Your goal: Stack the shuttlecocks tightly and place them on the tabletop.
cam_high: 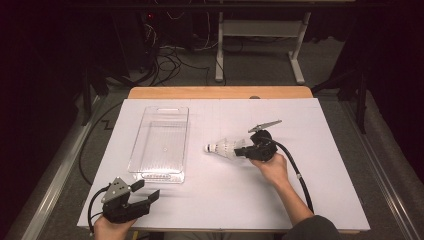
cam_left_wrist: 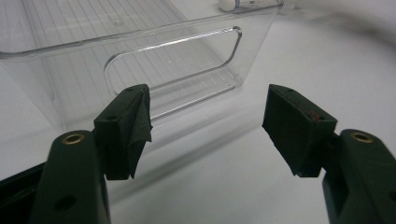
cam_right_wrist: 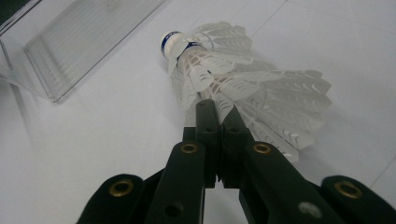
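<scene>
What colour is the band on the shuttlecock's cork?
Blue, around the white cork of the shuttlecock; the right gripper view shows it best.

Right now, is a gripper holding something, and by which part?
The right gripper pinches the shuttlecock by its feather skirt's edge; the left gripper holds nothing.

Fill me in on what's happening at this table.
A person works with a two-jaw gripper in each hand. The right gripper has its jaws shut on the feather skirt of a white shuttlecock, its cork end pointing toward the clear plastic bin to its left. Whether the shuttlecock rests on the white table or is lifted off it is unclear. The left gripper waits at the near edge with jaws open, nothing between them, facing the bin's handle end.
</scene>
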